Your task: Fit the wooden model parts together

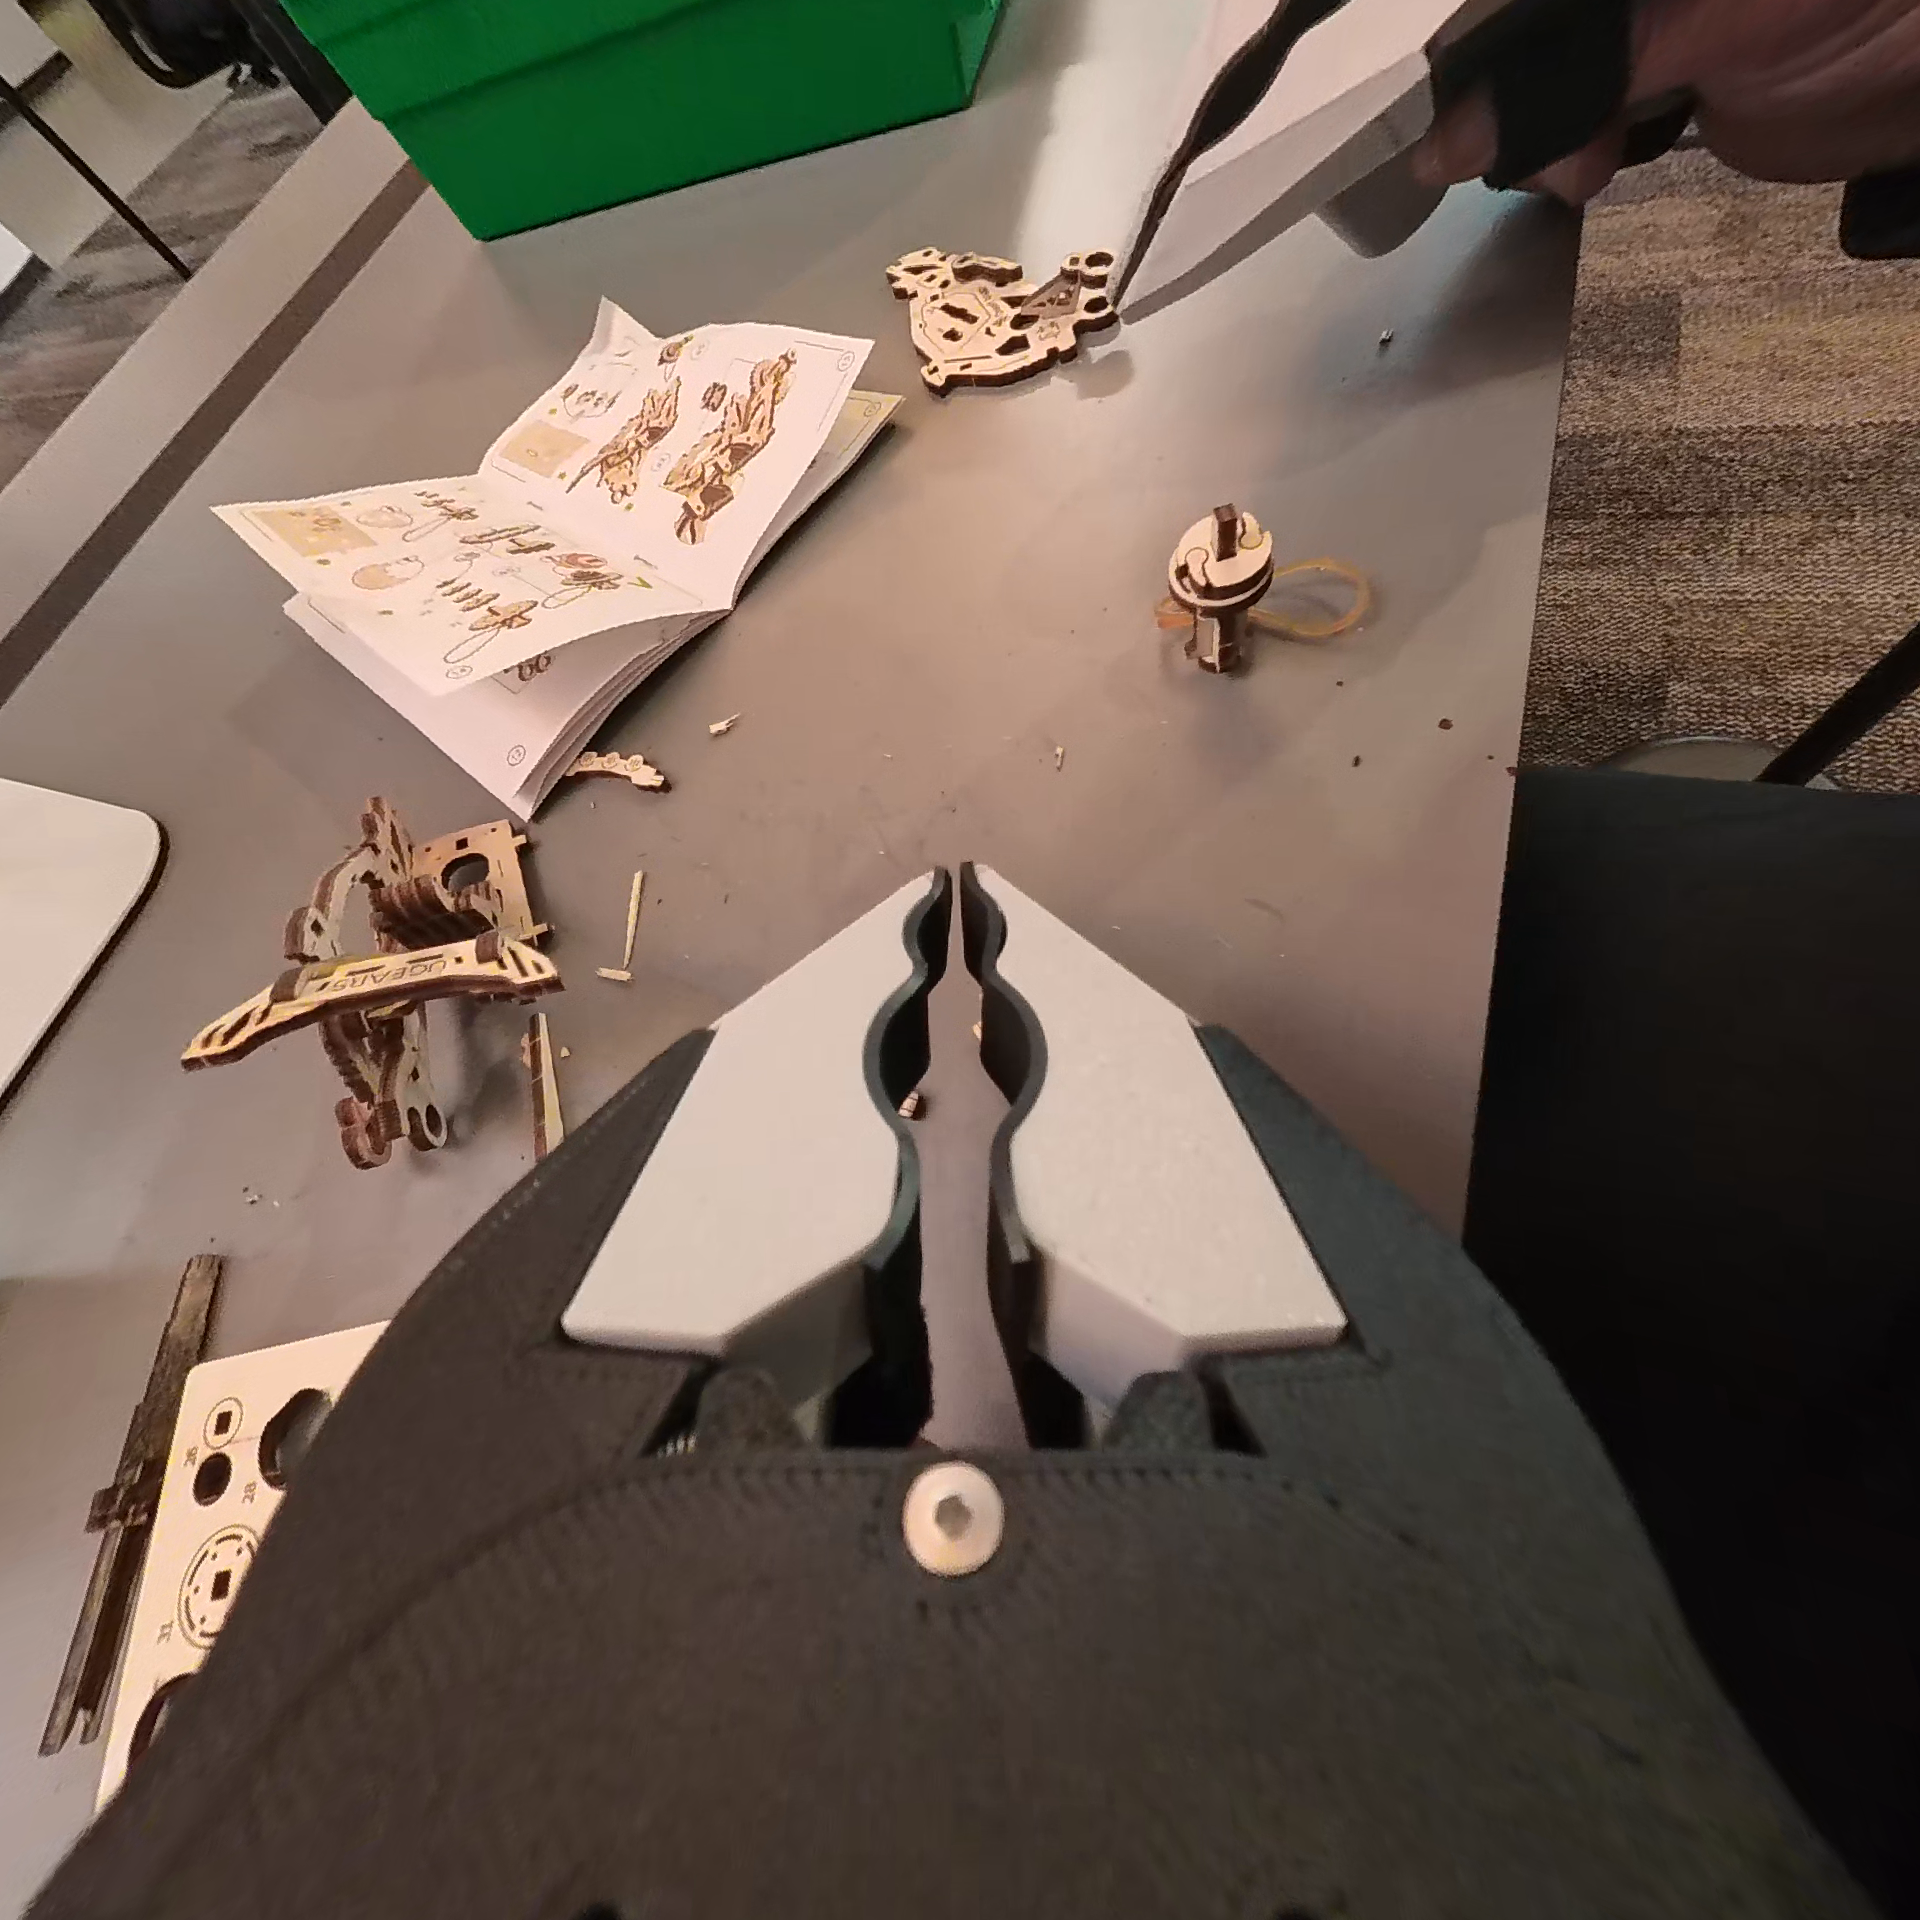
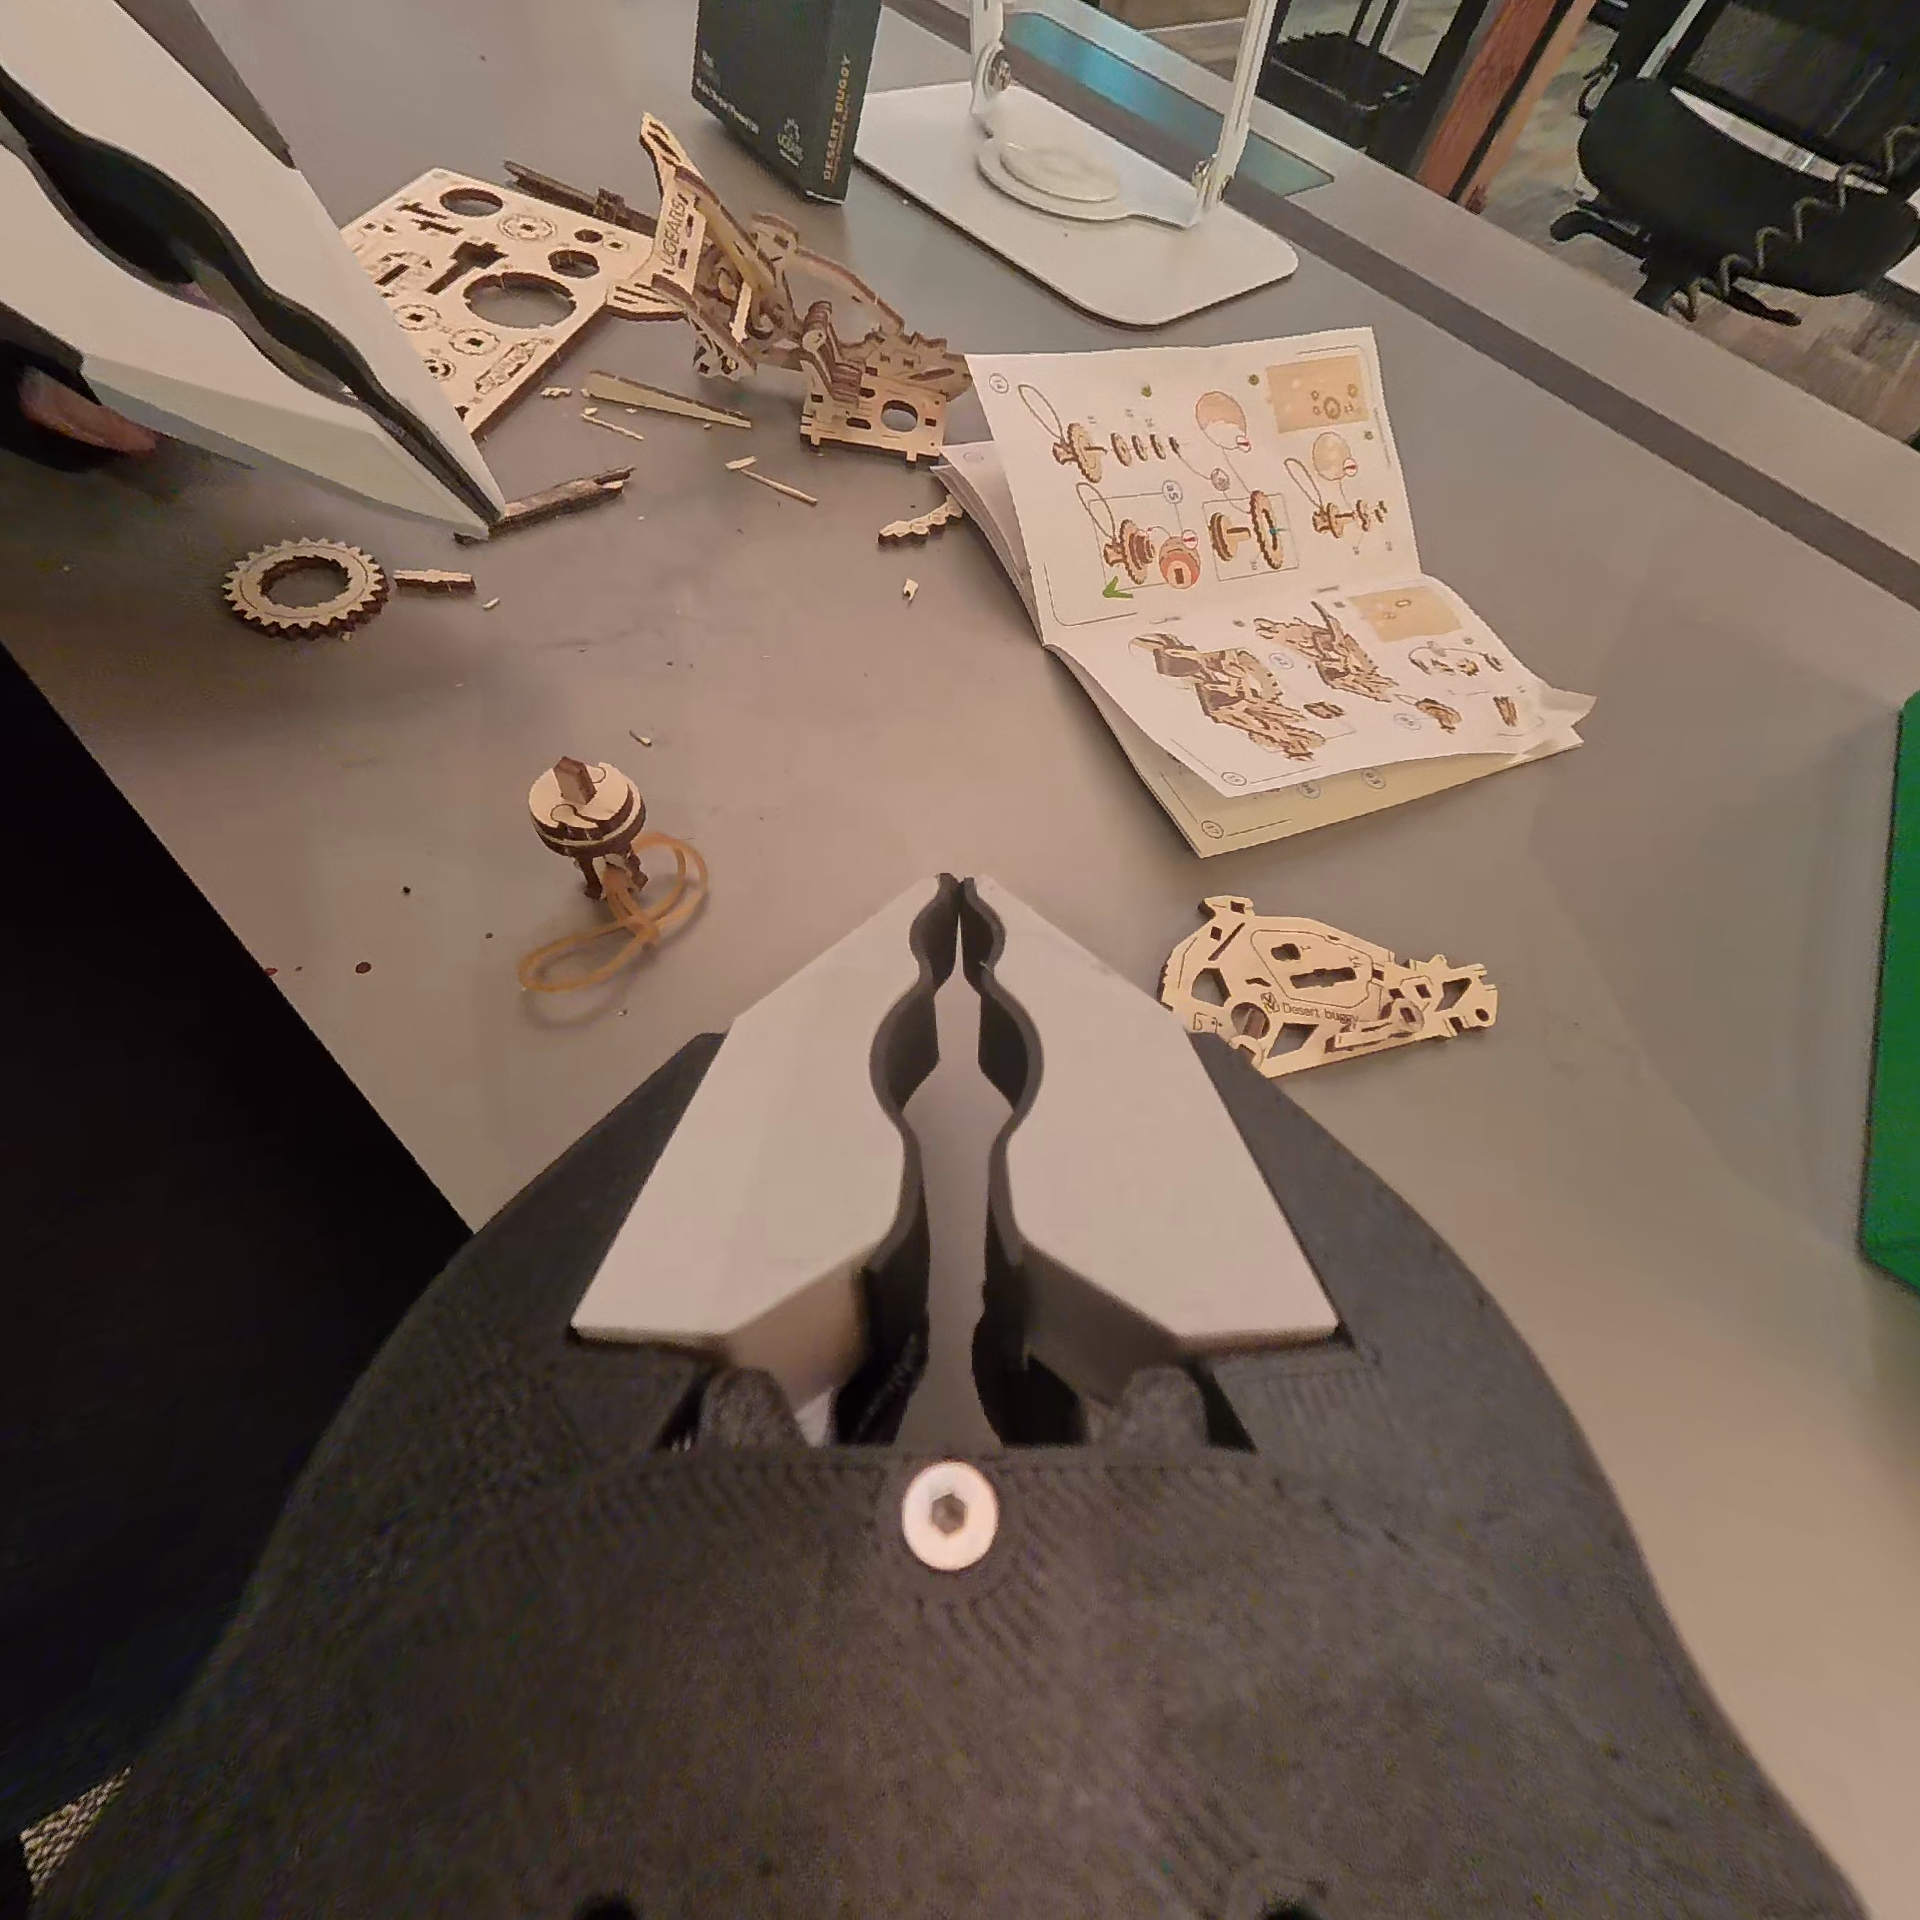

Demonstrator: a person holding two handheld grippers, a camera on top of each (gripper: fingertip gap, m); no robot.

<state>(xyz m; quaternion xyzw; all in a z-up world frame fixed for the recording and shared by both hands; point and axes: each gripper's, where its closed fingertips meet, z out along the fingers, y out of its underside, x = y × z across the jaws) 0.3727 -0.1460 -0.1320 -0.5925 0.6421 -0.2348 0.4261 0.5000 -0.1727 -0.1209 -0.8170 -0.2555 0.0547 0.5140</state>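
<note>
Trouble looked near the instruction booklet [image 2: 1257, 582]: my left gripper [image 1: 956, 883] and right gripper [image 2: 958, 896] were both closed, empty, and could have nudged the flat wooden side panel [image 2: 1330, 987] away.

Everything's being lit kinda dim and warm from overhead, with soft shadows being thrown under the booklet [image 1: 582, 540] on the grey table [image 1: 935, 665]. Straight lines are being bent hard toward the edges around it, and the corners are being smeared a bit.
</note>
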